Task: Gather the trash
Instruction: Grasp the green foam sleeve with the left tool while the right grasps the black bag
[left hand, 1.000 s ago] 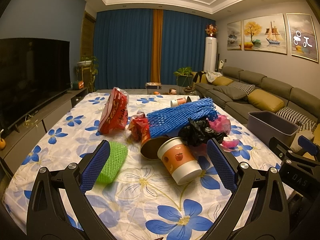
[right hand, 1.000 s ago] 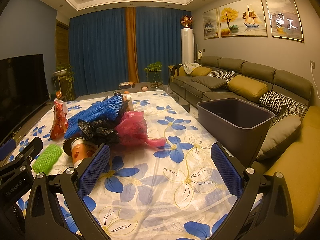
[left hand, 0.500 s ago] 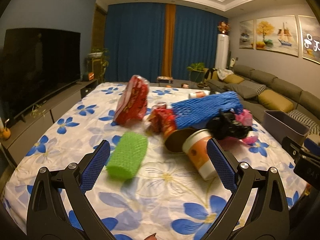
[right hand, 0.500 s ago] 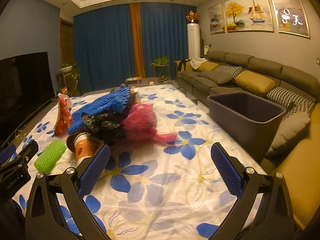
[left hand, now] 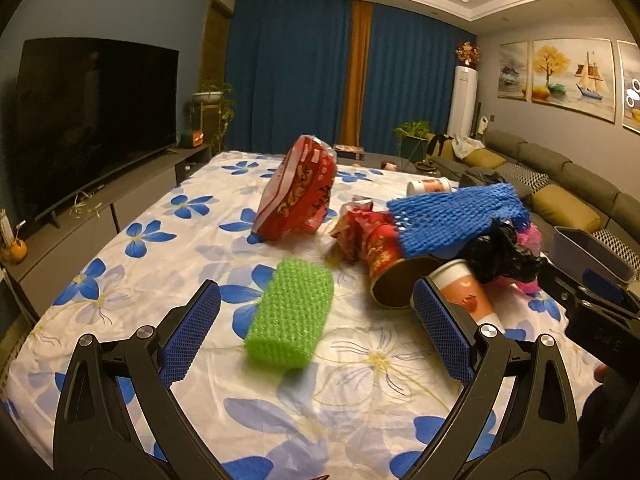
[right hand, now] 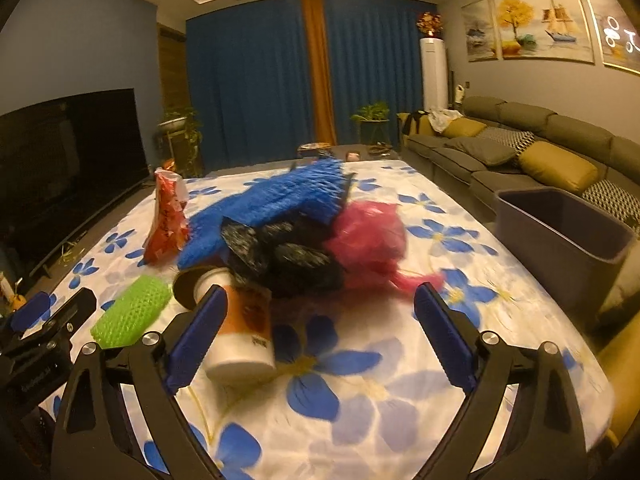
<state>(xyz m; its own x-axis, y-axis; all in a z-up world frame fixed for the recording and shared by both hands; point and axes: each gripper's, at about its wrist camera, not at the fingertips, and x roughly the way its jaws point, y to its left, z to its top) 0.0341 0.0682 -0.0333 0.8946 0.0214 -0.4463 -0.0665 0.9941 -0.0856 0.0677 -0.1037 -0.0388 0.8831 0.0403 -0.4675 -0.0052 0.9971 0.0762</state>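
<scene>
Left gripper: jaws apart, framing the green foam-net sleeve at lower centre, not touching it. Right gripper: jaws closing, still apart; the orange-and-white paper cup lies on the floral-cloth table beside the left jaw.

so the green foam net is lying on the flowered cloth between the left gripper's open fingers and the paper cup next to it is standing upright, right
Not quite. The paper cup lies on its side, not upright; the left wrist view shows it tipped over beside the brown tube. The rest holds: the green foam net lies on the flowered cloth, ahead between the open fingers of the left gripper.
</scene>
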